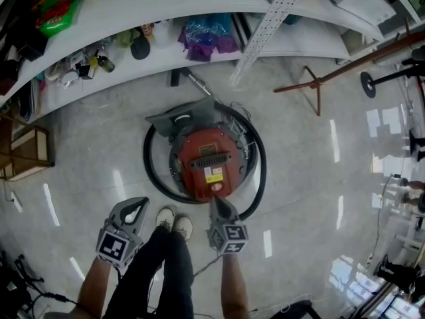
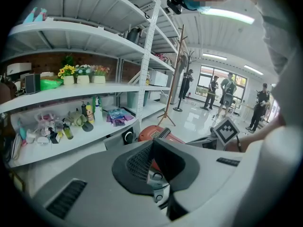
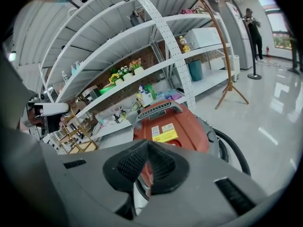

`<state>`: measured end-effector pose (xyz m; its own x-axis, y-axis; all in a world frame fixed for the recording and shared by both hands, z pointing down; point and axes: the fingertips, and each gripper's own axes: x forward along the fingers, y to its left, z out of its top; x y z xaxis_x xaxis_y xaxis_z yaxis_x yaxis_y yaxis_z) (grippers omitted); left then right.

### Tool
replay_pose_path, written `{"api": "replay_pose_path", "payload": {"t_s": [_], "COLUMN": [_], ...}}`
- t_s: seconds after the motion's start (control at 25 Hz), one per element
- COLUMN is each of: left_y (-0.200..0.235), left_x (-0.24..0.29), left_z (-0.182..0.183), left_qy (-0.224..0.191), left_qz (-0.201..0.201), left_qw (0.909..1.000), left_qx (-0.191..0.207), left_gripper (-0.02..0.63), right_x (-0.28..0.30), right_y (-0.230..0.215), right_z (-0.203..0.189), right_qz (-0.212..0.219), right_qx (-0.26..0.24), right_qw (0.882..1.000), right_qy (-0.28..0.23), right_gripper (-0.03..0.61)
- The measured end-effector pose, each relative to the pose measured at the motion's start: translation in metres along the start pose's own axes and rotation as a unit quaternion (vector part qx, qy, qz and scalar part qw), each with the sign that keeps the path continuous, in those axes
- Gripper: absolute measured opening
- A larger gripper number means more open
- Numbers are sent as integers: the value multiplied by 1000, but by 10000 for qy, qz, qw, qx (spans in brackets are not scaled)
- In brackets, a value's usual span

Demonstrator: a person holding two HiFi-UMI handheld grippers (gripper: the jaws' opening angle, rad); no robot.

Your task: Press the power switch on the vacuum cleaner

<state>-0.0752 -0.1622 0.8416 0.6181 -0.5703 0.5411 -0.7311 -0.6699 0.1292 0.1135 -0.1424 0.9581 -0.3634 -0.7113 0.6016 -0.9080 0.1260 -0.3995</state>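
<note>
— Where is the vacuum cleaner (image 1: 209, 155)?
— On the pale glossy floor (image 1: 312, 171), just in front of the person's shoes (image 1: 174, 221). It is a round red canister with a dark handle across its top and yellow and white labels below that. Its black hose (image 1: 154, 171) is coiled in a ring around the body.
— And the right hand-held gripper (image 1: 218, 203)?
— Its jaws are pressed together with nothing between them. The tip points down at the near edge of the red body, just beside a small round button (image 1: 216, 187) that may be the power switch. From the head view I cannot tell whether the tip touches it.
— The left hand-held gripper (image 1: 138, 208)?
— Jaws together as well, and empty. It hangs over bare floor to the left of the shoes, apart from the vacuum and outside the hose ring.
— What lies beyond?
— A long white shelf (image 1: 133, 12) carries bottles, a green packet and purple wrapping. A wooden coat stand (image 1: 319, 82) stands on the floor to the right.
</note>
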Motion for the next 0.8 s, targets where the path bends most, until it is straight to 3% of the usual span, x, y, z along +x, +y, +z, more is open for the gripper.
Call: {"api": "replay_pose_path", "payload": {"t_s": [0.8], "left_y": [13], "left_x": [-1], "left_z": [-10], "left_qy": [58], "left_qz": [210], "left_qw": [9997], "left_qx": [-125], "left_gripper": [6], "right_x": [27], "right_y": [-9], "right_z": [-1], "right_qz": [45], "right_qx": [-65], "right_qw": [9999], "right_qy": [74], "right_gripper": [12]}}
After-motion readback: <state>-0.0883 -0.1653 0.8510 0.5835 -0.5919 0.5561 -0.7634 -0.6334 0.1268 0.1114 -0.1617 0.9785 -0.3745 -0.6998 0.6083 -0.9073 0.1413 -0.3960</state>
